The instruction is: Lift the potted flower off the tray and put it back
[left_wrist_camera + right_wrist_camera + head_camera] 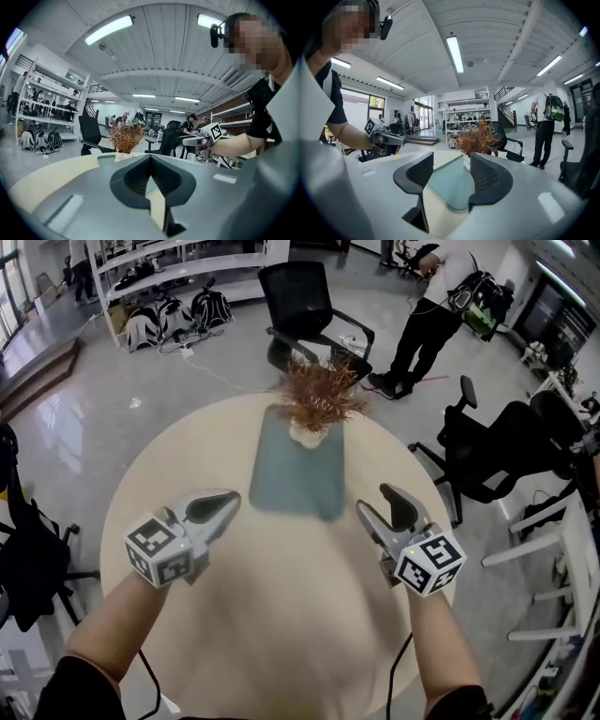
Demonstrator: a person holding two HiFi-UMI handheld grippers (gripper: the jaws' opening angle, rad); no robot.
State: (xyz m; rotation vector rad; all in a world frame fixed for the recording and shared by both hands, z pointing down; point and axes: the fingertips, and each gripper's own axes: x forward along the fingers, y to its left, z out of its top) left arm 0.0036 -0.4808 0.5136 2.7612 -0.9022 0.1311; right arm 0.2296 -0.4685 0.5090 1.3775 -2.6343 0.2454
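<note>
A potted flower [317,399] with rusty-brown foliage in a white pot stands upright at the far end of a grey-green tray [298,474] on the round beige table [281,615]. My left gripper [228,500] hovers near the tray's front left corner, jaws shut with nothing between them. To the right of the tray's front right corner, my right gripper [377,503] stands open and empty. In the left gripper view the flower [125,137] is ahead of the shut left gripper [150,157]. The right gripper view shows the flower [477,138] and tray [452,185] beyond the open right gripper [452,157].
A black office chair [305,310] stands just behind the table, and another [487,451] is off the right side. A person [431,315] stands at the back right. Shelving [178,268] with bags lines the far left wall.
</note>
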